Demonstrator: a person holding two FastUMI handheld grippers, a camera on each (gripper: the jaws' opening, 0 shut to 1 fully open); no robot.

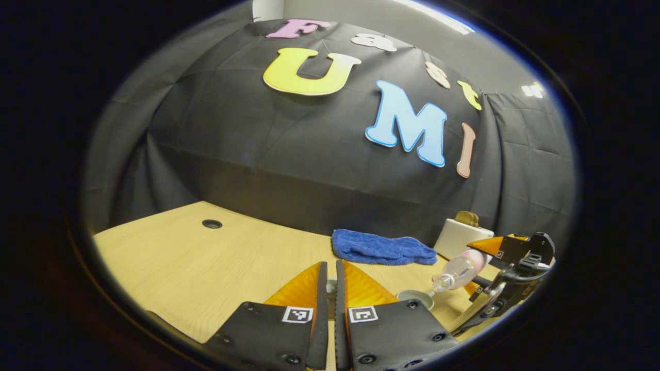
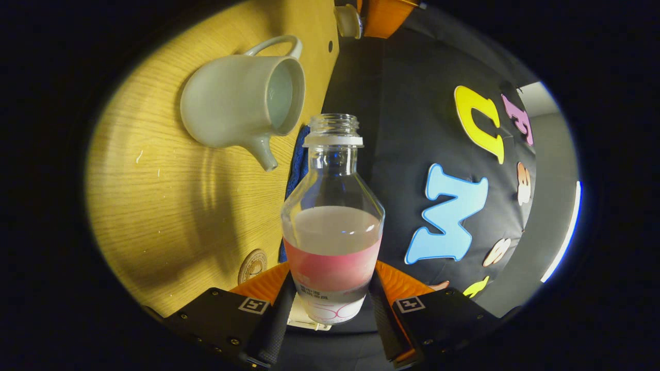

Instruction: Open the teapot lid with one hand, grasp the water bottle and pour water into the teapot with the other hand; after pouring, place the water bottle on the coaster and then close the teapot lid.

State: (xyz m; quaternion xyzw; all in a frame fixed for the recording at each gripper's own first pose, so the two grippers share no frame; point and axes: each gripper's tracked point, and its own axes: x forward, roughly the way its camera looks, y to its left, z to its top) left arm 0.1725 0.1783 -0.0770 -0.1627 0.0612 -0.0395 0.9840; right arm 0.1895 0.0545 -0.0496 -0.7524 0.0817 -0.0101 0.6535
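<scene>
Bottle: as the right claw (image 2: 330,304) grips the water bottle (image 2: 332,232) low on its labelled body, tilted mouth-first toward the open teapot (image 2: 232,103) on the desk (image 2: 154,206), we judge it light, clear, thin-walled and slippery.
Hold: we would stay low and squeeze gently.
Teapot: glazed ceramic, likely heavy and chippable; take the handle.
Left claw (image 1: 331,281): nearly clenched; it seems to pinch the lid (image 2: 348,20), though we cannot be sure.
Coaster (image 2: 252,265): on the desk, near the right claw.
</scene>
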